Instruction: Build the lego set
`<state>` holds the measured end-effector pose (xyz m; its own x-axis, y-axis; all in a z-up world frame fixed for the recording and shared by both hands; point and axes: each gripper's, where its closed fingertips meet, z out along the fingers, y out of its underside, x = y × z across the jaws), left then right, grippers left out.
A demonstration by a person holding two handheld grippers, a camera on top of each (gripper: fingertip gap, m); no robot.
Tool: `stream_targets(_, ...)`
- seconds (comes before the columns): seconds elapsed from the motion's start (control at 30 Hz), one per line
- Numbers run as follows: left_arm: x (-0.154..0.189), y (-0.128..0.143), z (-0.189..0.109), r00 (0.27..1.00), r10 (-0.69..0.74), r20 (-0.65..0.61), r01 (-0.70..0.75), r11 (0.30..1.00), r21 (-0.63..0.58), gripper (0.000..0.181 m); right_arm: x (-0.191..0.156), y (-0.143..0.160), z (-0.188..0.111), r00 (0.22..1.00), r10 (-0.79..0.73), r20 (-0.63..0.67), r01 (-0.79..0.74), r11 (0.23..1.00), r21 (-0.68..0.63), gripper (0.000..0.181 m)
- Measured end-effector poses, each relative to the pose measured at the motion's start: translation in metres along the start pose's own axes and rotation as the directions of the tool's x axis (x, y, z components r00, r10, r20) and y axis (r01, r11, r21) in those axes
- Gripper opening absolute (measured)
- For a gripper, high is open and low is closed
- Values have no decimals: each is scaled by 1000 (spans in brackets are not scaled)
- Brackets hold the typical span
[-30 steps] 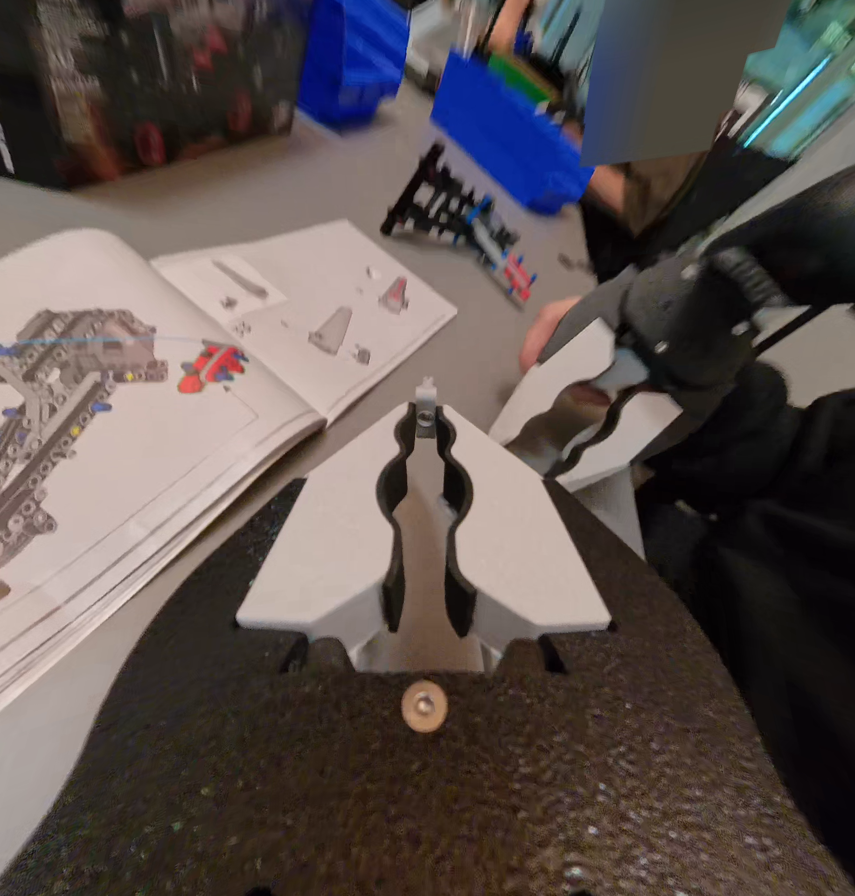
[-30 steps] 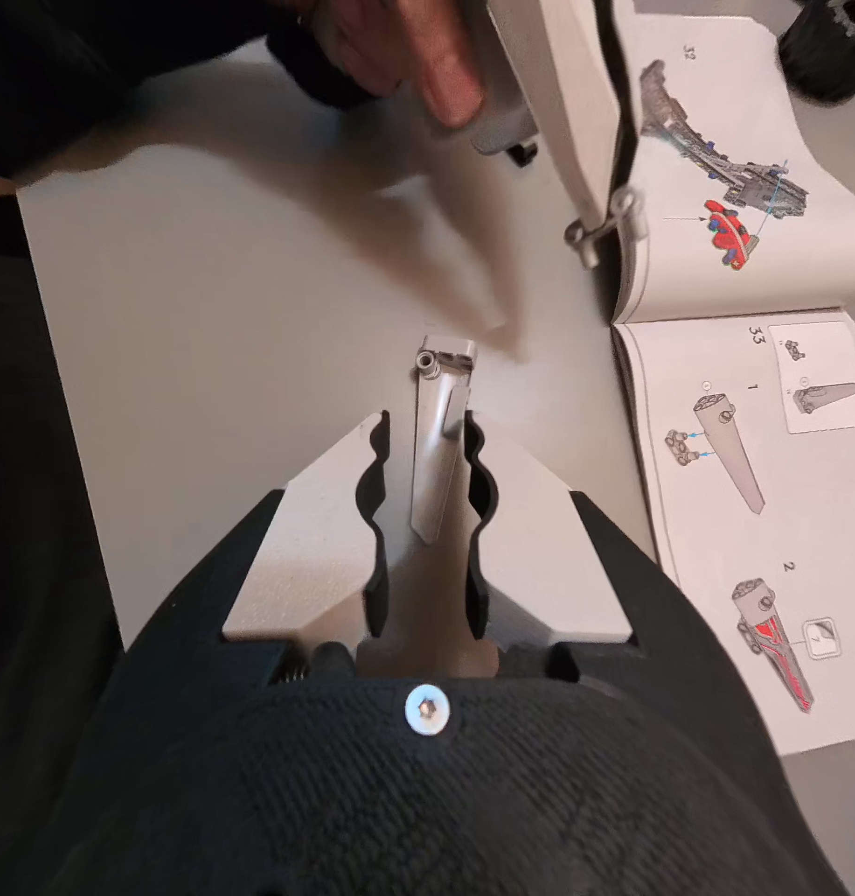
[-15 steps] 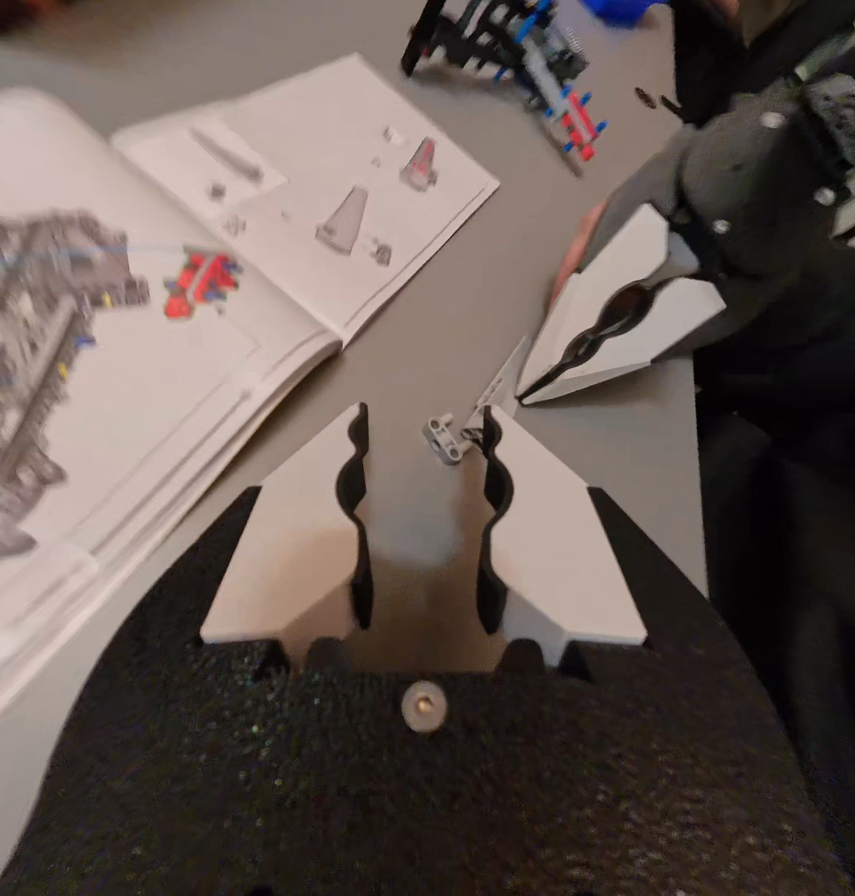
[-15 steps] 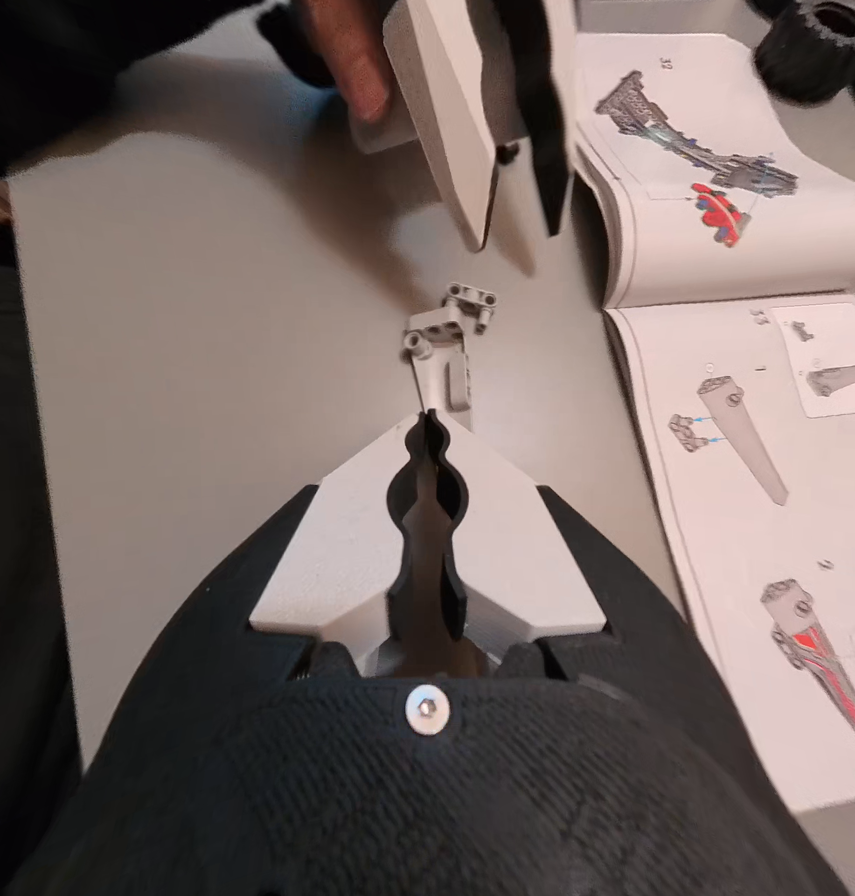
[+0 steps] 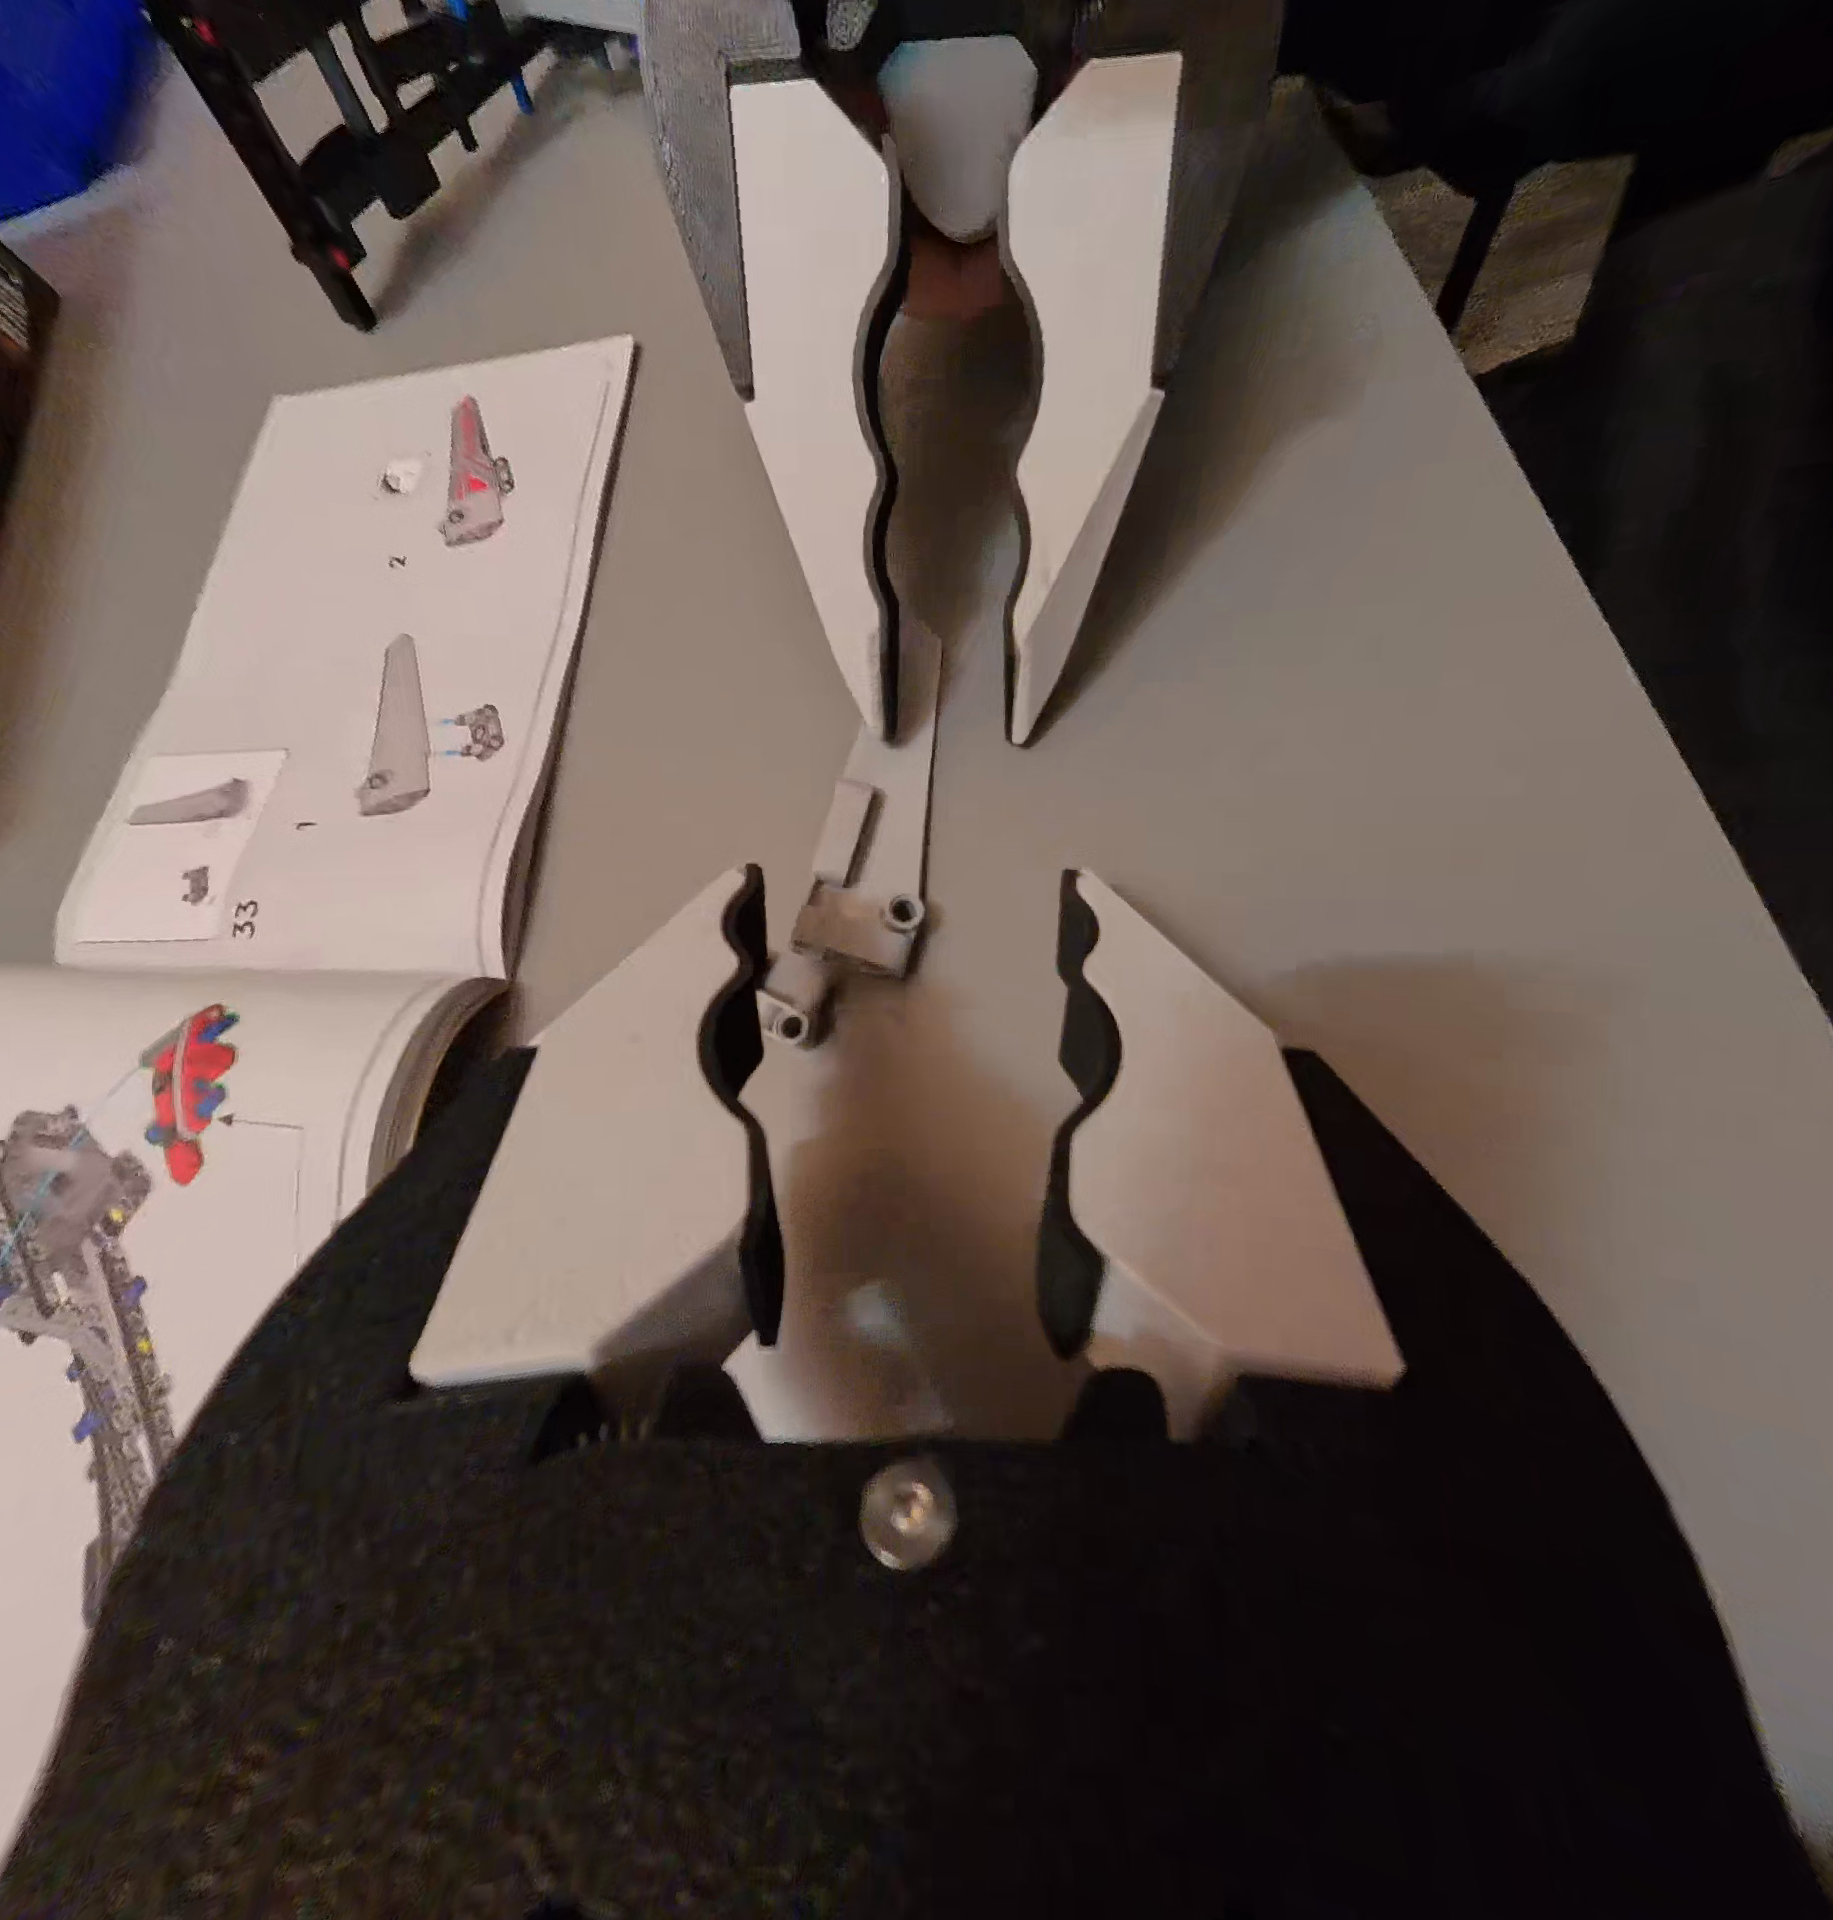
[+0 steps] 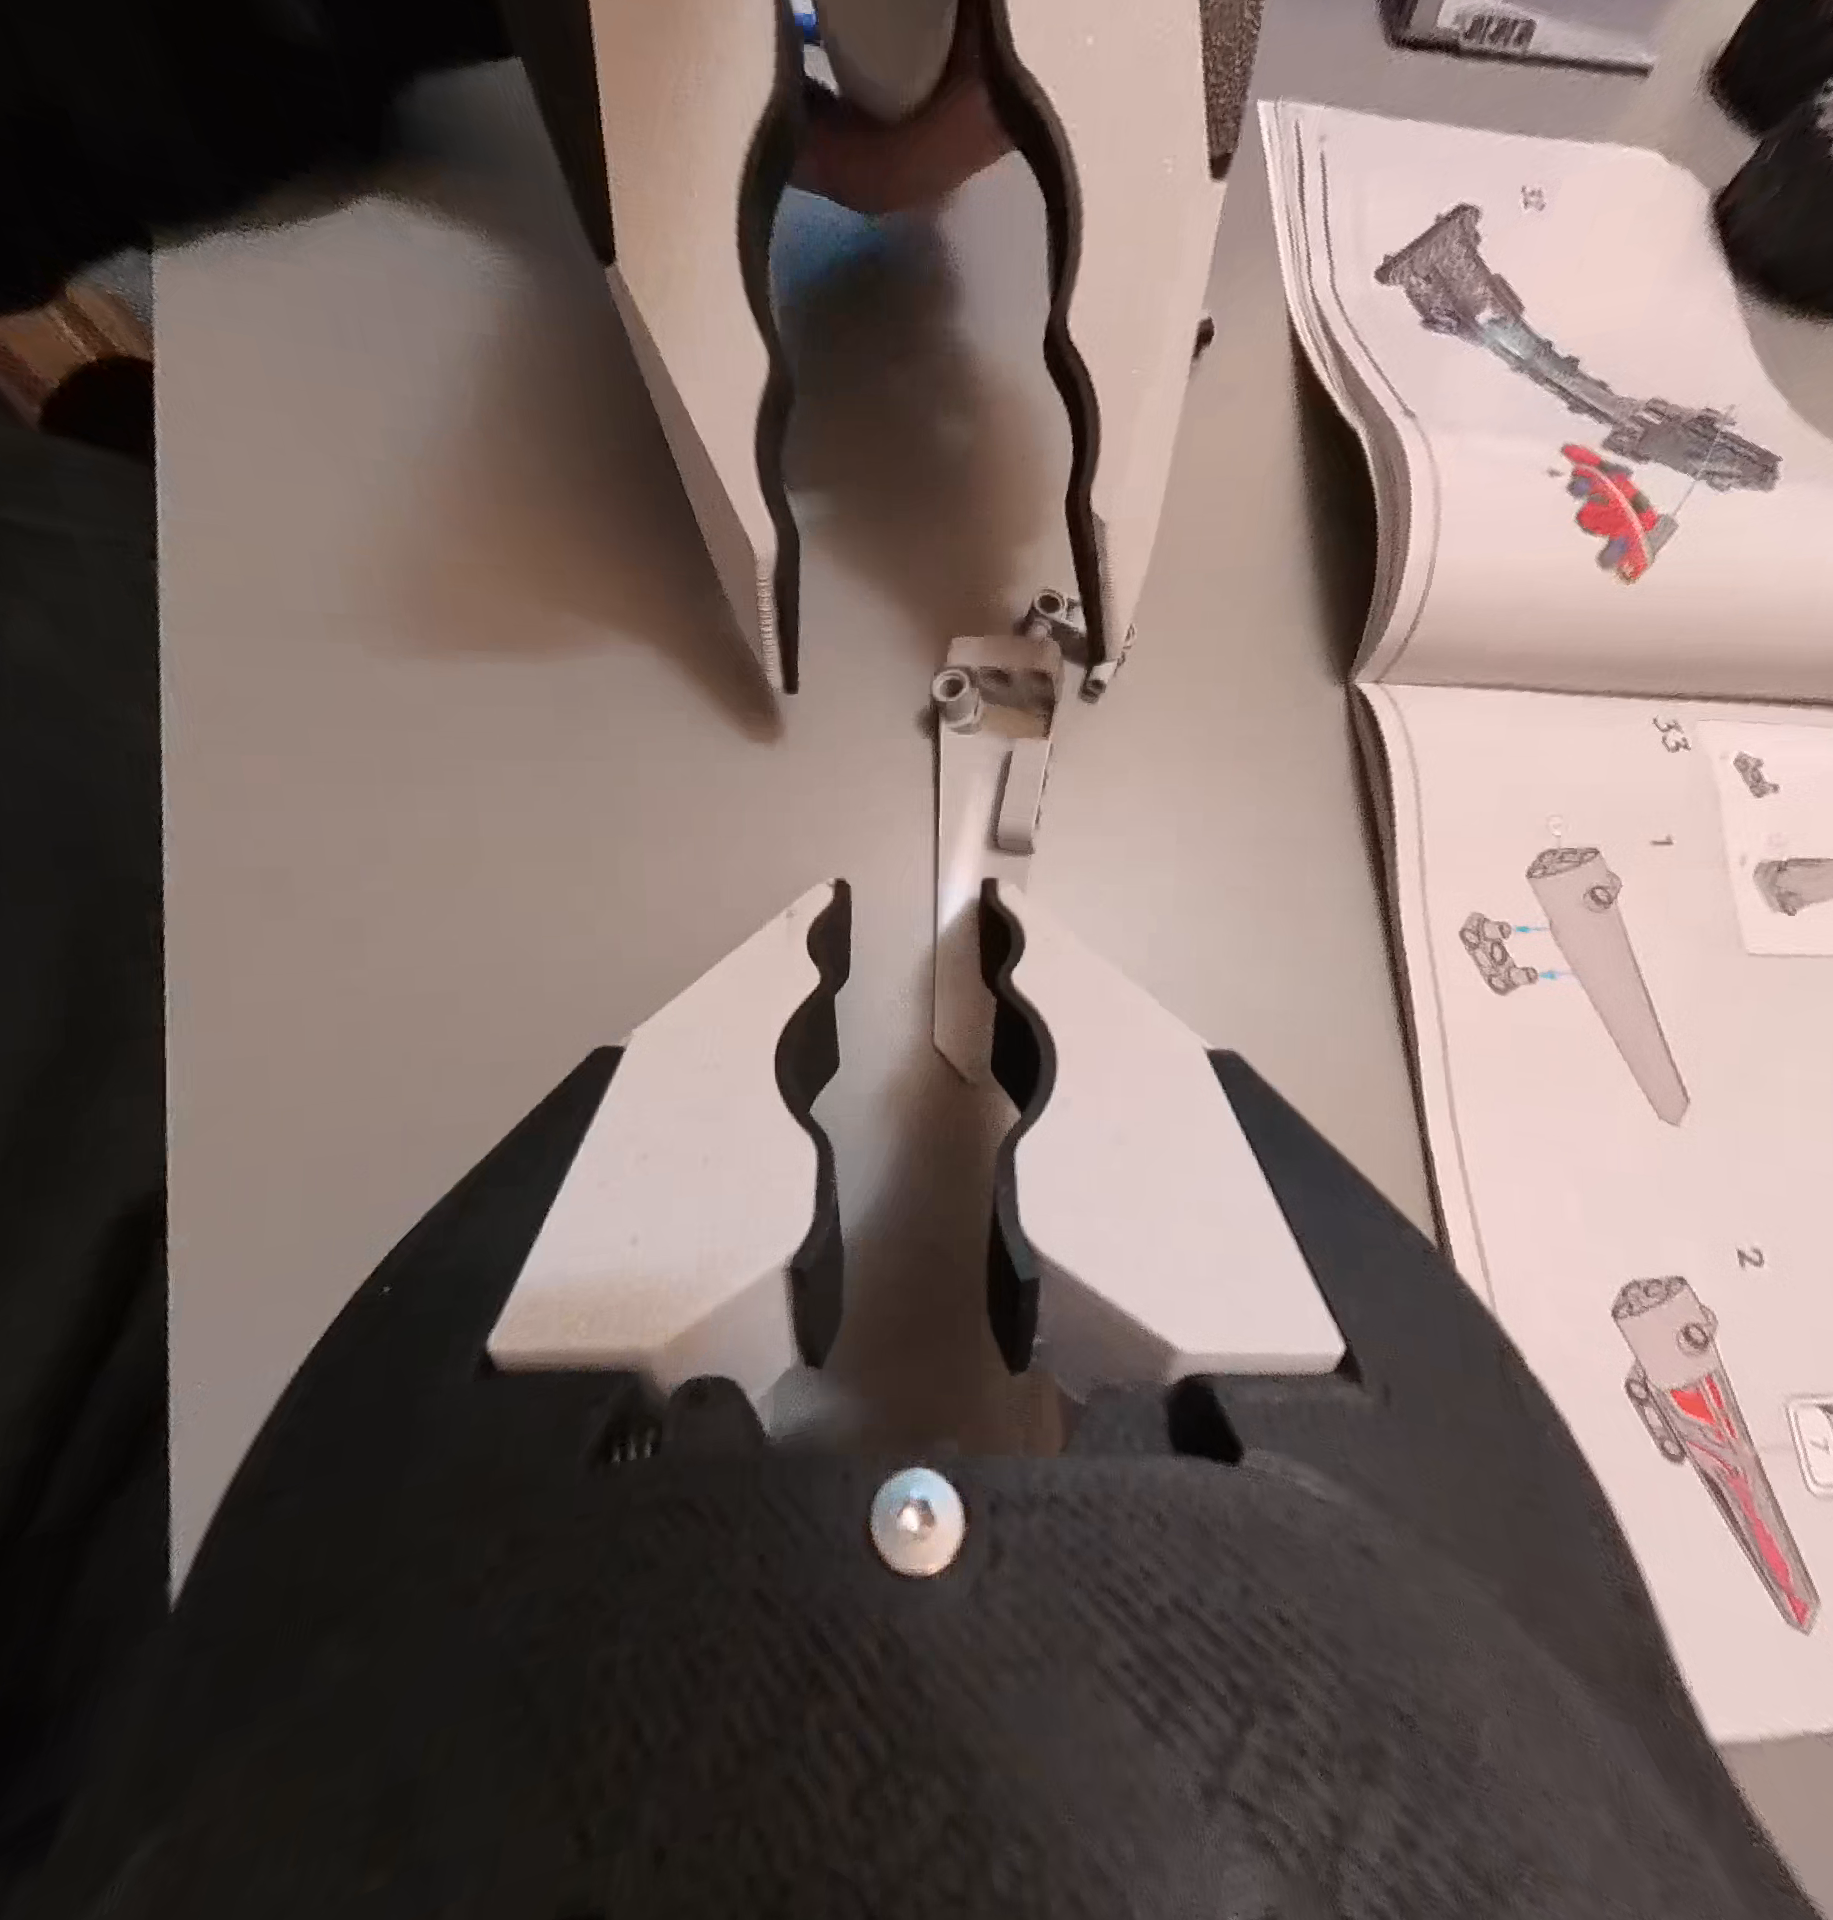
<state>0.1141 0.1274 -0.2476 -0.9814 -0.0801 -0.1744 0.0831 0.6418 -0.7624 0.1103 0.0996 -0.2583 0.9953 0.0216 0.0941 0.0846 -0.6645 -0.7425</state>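
Observation:
A long grey tapered Lego panel point(image 5: 896, 790) lies flat on the grey table, and it also shows in the right wrist view point(image 6: 959, 935). A small grey connector point(image 5: 798, 1003) lies at its wide end, touching the left gripper's left finger; it also shows in the right wrist view point(image 6: 1052, 613). My left gripper point(image 5: 910, 878) is open wide around the panel's wide end. My right gripper point(image 6: 913, 888) is open, and the panel's narrow end lies between its jaws against the right finger. The two grippers face each other tip to tip.
An open instruction booklet point(image 5: 372, 675) lies beside the panel; it also shows in the right wrist view point(image 6: 1566, 935). A black Lego frame point(image 5: 351, 156) and a blue bin point(image 5: 29, 94) stand farther back. Black tyres point(image 6: 1795, 208) sit beyond the booklet. The table edge point(image 5: 1514, 520) runs close by. Spacing between my two grippers at the tips: around 4 cm.
My left gripper let go of the small connector, which now lies at the panel's wide end, and opened wide. My right gripper shut on the panel, then opened again.

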Motion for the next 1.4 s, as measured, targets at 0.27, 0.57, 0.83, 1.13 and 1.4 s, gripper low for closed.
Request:
stream_targets(0.27,-4,10,3,1000,0,24,1,999,-41,49,7,3,0,1000,8,2,-8,1000,13,0)
stream_targets(0.57,-11,1,12,974,192,120,-186,981,-62,37,10,-11,-19,946,282,159,-305,942,144,0)
stream_targets(0.83,-11,4,19,967,219,133,-205,972,-113,4,16,-11,-22,989,143,27,-146,981,129,5)
stream_targets(1.13,-12,5,17,992,62,111,-48,991,-127,3,26,0,-2,982,-126,-141,124,992,-21,33)
stream_targets(1.4,-18,-20,6,935,-354,-21,354,931,87,3,26,-31,-17,821,-459,-338,480,877,-25,33)
